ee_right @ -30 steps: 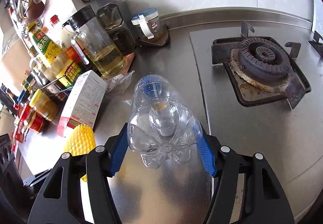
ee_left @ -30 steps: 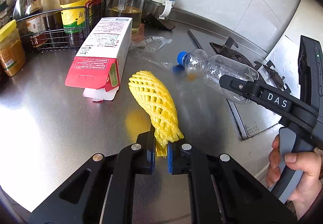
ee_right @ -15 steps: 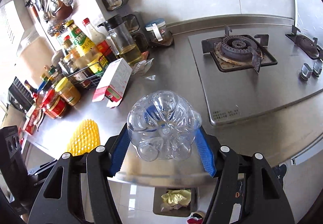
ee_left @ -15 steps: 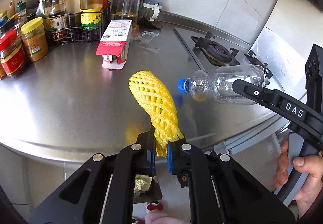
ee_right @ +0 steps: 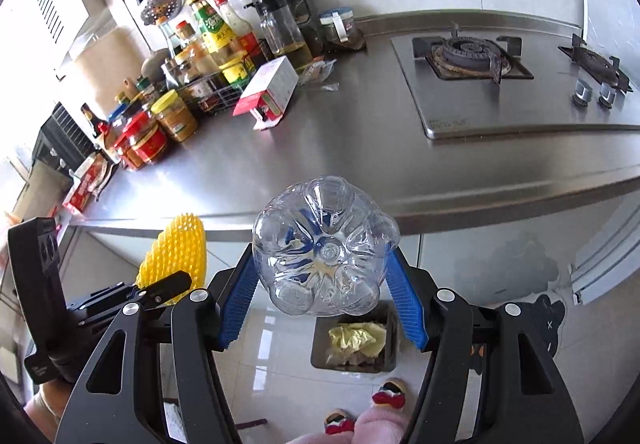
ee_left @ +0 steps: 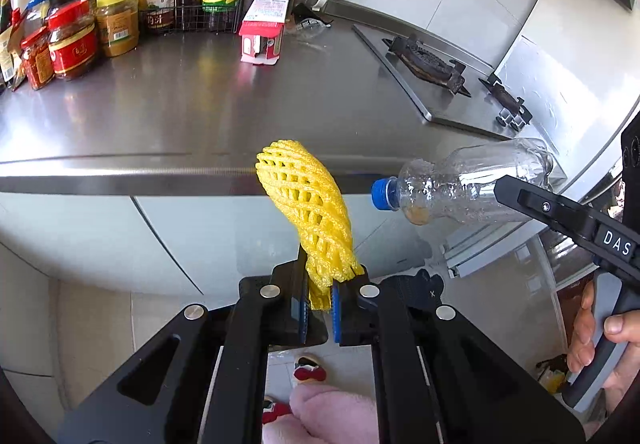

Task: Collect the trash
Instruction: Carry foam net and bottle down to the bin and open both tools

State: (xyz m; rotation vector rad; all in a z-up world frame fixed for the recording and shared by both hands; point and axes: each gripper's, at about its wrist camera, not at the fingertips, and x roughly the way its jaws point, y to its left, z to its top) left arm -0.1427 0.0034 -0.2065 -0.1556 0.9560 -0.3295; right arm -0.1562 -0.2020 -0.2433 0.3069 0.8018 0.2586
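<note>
My left gripper (ee_left: pixel 319 308) is shut on the narrow end of a yellow foam fruit net (ee_left: pixel 306 204), held in the air in front of the counter edge; the net also shows in the right wrist view (ee_right: pixel 176 256). My right gripper (ee_right: pixel 322 308) is shut on a clear plastic bottle (ee_right: pixel 326 244) with a blue cap (ee_left: pixel 382 194), held sideways off the counter. A dark trash bin (ee_right: pixel 386 358) with crumpled yellowish waste stands on the floor below the bottle. A red-and-white carton (ee_left: pixel 264 26) and a clear wrapper (ee_left: pixel 310 24) lie on the counter.
The steel counter (ee_left: pixel 200 104) carries jars and sauce bottles (ee_left: pixel 76 40) at the left and a wire rack (ee_left: pixel 200 16) at the back. A gas hob (ee_right: pixel 472 56) is at the right. Slippers (ee_right: pixel 386 392) and white tile floor are below.
Both grippers have pulled back off the counter and lowered, carrying the net and the bottle. The floor and the trash bin have come into view.
</note>
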